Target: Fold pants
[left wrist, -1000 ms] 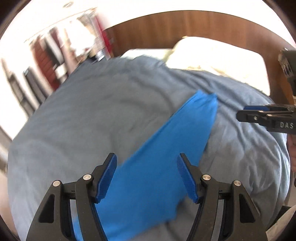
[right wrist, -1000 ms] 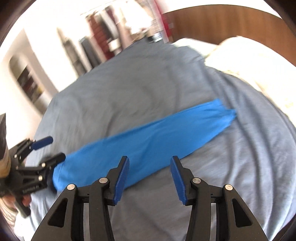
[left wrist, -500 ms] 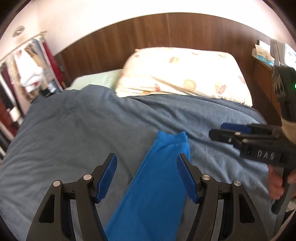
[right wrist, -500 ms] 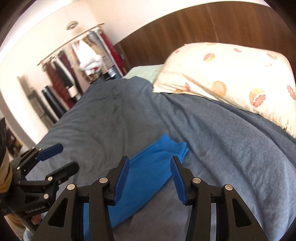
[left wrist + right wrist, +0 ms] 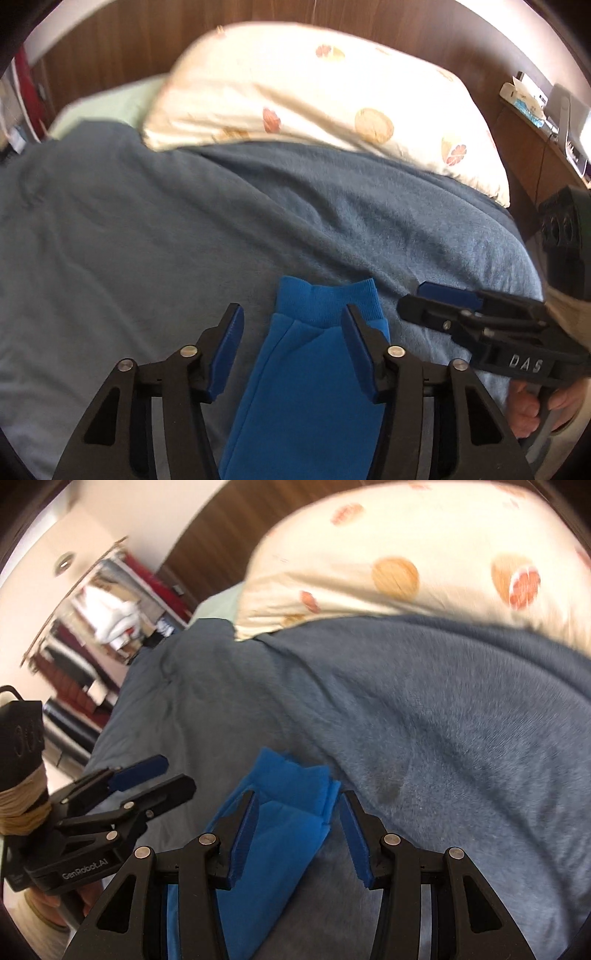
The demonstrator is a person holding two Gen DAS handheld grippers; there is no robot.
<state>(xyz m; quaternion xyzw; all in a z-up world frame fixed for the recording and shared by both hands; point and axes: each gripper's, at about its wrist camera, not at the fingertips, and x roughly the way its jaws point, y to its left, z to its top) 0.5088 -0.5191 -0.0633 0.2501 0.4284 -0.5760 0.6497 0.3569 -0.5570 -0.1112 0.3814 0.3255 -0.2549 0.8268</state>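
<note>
L claw has its jaws apart w/ a wide gap but closing right now; the blue pants run up between them, ribbed cuff end just past the tips, cloth not pinched as far as can be seen. The right-side pad overlaps the cuff's edge in the left wrist view; can't tell if it touches. R claw also has jaws apart, nothing clamped, straddling the same cuff end: left pad over the blue cloth, right pad just beside the cloth's edge over the blanket. Pants lie as a long narrow strip, layers stacked, running from under both claws toward the pillow, cuff end farthest from the cameras. The 2 claws sit near each other at that end, R claw beside the cuff's right edge in the left wrist view, a hand on its handle. All on a grey-blue blanket on a bed; cream pillow w/ fruit print beyond, well apart from the pants; dark wood headboard behind; clothes rack off to the left, blurred.
</note>
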